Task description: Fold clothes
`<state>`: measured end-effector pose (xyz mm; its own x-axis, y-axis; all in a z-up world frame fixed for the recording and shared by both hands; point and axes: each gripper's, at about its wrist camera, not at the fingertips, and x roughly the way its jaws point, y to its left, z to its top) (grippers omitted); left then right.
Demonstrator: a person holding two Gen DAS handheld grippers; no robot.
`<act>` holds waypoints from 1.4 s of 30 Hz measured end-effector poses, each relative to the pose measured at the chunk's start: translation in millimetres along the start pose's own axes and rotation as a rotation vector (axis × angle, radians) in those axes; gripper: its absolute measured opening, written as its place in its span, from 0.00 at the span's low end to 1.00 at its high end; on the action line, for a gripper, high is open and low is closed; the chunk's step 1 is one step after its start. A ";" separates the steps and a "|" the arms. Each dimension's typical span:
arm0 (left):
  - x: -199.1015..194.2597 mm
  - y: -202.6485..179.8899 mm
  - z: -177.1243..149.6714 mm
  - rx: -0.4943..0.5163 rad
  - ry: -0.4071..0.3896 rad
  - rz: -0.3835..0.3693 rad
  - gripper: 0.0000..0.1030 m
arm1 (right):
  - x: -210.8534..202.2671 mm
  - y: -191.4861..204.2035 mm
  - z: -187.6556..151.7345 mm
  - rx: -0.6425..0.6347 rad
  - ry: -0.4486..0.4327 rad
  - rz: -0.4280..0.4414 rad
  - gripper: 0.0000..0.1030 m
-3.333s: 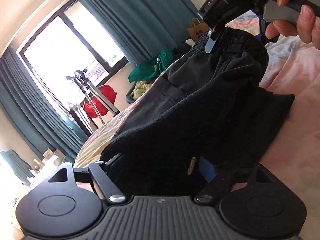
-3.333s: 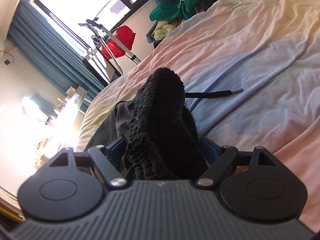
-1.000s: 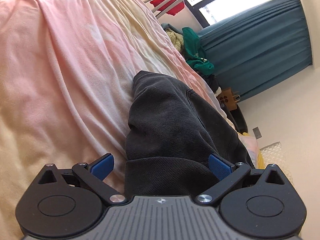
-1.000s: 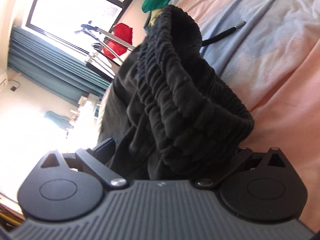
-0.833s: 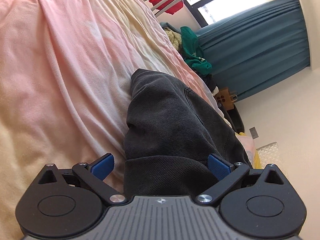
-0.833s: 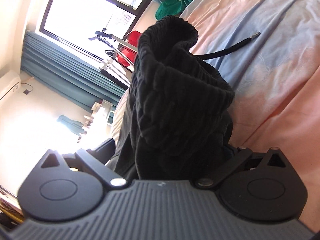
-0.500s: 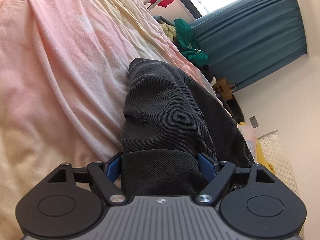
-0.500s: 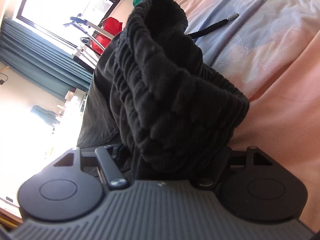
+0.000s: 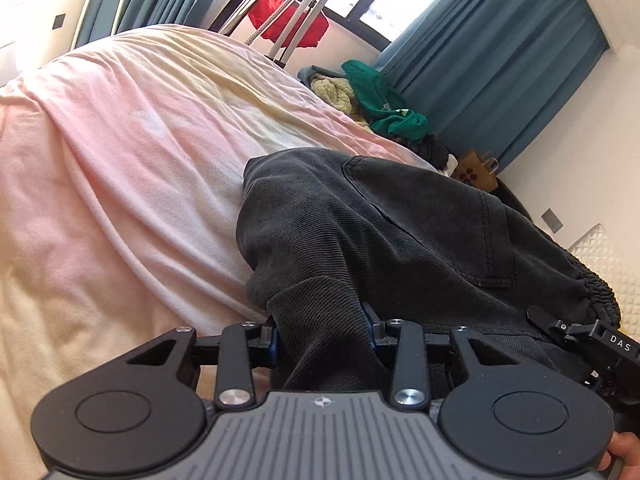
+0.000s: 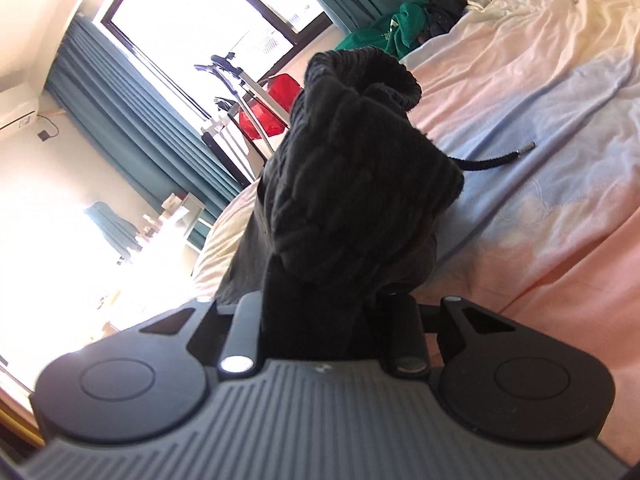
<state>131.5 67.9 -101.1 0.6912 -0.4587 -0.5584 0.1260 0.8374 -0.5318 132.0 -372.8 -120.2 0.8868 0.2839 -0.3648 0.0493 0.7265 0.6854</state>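
Dark grey shorts (image 9: 400,224) with a back pocket lie folded on the bed. My left gripper (image 9: 323,332) is shut on a bunched fold at their near edge, the cloth hiding the blue pads. The right wrist view shows the black elastic waistband (image 10: 352,168) standing up in a thick roll, and my right gripper (image 10: 316,320) is shut on it. A black drawstring (image 10: 496,162) trails onto the sheet. At the right edge of the left wrist view the right gripper (image 9: 580,332) appears, pinching the waistband.
The bed sheet (image 9: 120,168) is pink, cream and pale blue, and wrinkled. Beyond the bed lies a heap of green and yellow clothes (image 9: 372,100), a drying rack with a red cloth (image 9: 288,20), teal curtains (image 9: 492,52) and a paper bag (image 9: 476,168).
Both grippers went from open around the shorts to shut on them: the left on the near fold, the right on the waistband. The views have tilted and the cloth is drawn tighter.
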 end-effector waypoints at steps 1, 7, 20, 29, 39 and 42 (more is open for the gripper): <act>-4.3 -4.4 0.2 -0.007 -0.014 -0.005 0.35 | -3.2 3.4 4.4 -0.010 -0.016 0.016 0.27; -20.4 -49.1 11.9 -0.040 -0.079 -0.083 0.33 | -32.1 14.2 37.0 -0.037 -0.129 0.104 0.27; 113.8 -235.4 82.3 0.169 -0.045 -0.222 0.33 | -85.8 -64.9 151.0 -0.010 -0.390 0.122 0.26; 298.3 -308.5 91.4 0.203 -0.028 -0.245 0.33 | -31.8 -159.7 190.2 0.027 -0.554 -0.001 0.26; 347.7 -263.7 53.1 0.274 0.061 -0.204 0.39 | 9.4 -239.2 115.8 0.351 -0.438 -0.045 0.30; 339.4 -248.1 40.2 0.300 0.096 -0.157 0.42 | 13.9 -240.5 106.8 0.396 -0.359 -0.108 0.33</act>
<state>363.4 -283.6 -133.1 0.5784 -0.6028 -0.5497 0.4391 0.7979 -0.4129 181.6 -610.5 -222.7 0.9648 -0.0614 -0.2556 0.2568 0.4287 0.8662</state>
